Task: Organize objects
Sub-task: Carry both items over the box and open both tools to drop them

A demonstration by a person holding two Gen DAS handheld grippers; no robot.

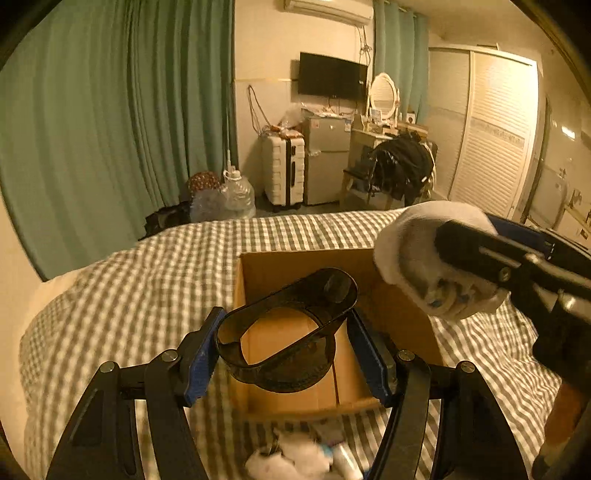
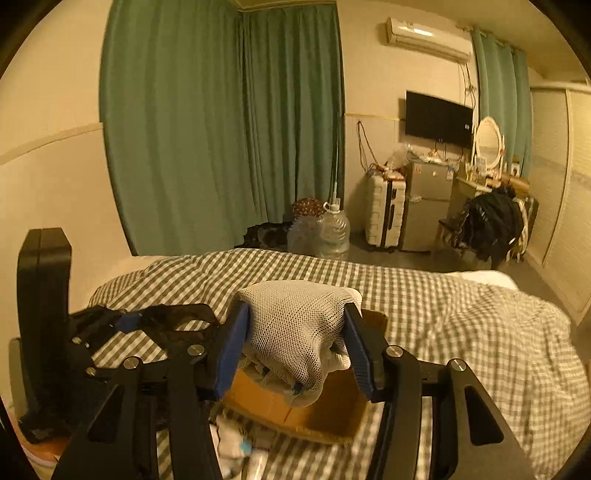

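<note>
Bed (image 1: 147, 266) w/ green-white checked cover is filling the near half of both views. Far side of rm: green curtains (image 1: 110, 129) hanging at left, wall TV (image 1: 332, 75) w/ AC unit (image 1: 328, 9) above it, white suitcase (image 1: 282, 170) beside a small grey fridge (image 1: 327, 162), big water jugs (image 1: 238, 195) on the floor near the curtains, oval mirror (image 1: 383, 94) on a dresser, louvred wardrobe doors (image 1: 491, 133) at right.

Open cardboard box (image 1: 295, 269) is sitting on the bed, mid-frame. Left tongs (image 1: 282, 354) are gripping a dark, see-through plastic visor (image 1: 288, 325), curved band + brim, held tilted right over the box, blue pads pressing its sides. Right tongs (image 2: 295, 347) are clenching a bunched grey mesh sock (image 2: 295, 325) w/ white cuff, hanging above the box's right part; in the left view it's at (image 1: 424, 254), up-right of the visor, apart from it. White crumpled items (image 1: 291, 458), blurred, are lying on the bed nearer than the box.
</note>
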